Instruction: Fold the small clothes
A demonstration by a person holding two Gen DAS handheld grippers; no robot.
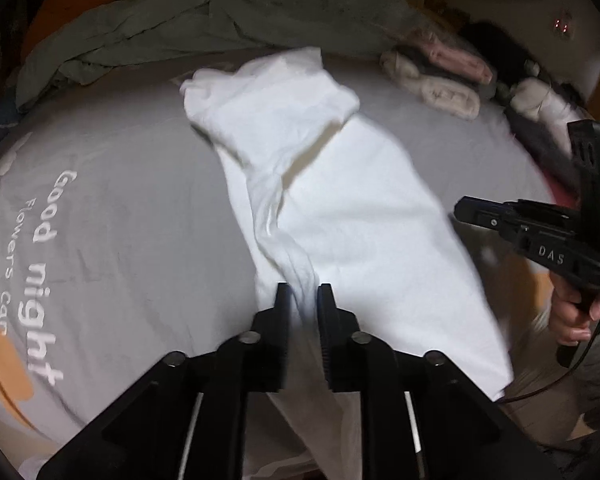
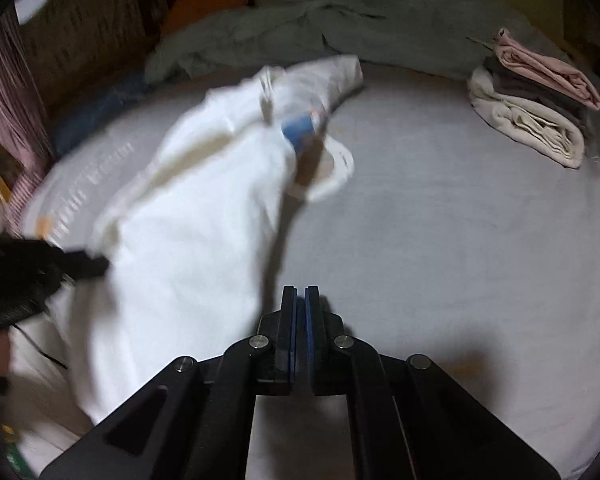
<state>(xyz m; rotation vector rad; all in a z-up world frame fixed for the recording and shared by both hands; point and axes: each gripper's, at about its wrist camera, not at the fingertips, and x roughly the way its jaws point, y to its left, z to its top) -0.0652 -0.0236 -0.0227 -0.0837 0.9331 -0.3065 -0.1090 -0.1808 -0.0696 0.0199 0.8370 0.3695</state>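
**White garment stretched out on the grey bed**

The white garment (image 1: pixel 340 184) lies lengthwise across the grey bedsheet (image 1: pixel 132 208), one end bunched up towards the far side. The left gripper (image 1: pixel 303 294) has its jaws narrowly apart, a fold of white cloth running up between them. Over on the right, the right gripper (image 2: pixel 300 294) is pinched together on nothing, above bare sheet just beside the cloth's edge. A stack of folded clothes (image 2: pixel 536 104) waits at the far right.
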